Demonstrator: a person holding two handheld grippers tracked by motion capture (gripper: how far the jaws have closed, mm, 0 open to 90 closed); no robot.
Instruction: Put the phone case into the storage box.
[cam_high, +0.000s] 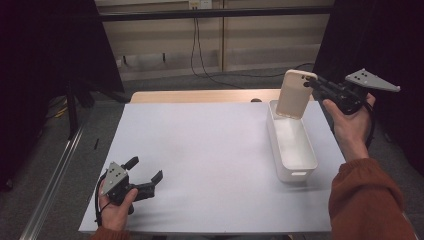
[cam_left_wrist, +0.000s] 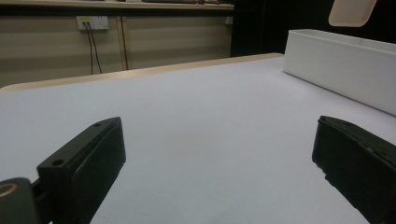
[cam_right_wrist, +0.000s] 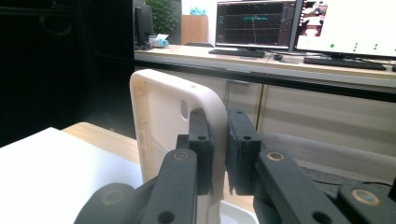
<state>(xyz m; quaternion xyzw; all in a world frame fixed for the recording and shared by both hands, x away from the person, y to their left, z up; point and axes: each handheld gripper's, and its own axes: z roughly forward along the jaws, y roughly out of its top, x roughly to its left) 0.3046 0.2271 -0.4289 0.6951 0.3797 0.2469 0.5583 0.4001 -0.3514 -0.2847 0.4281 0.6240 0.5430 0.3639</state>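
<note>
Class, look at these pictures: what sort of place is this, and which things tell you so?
Probably a lab or office workroom: monitors and keyboards sit on a long desk, black curtains flank the table, and a wall socket feeds cables.

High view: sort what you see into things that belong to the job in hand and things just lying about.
In the job:
right gripper, shut on the phone case
white bin under it

Lying about:
left gripper, open and idle on the table
wall cable
</note>
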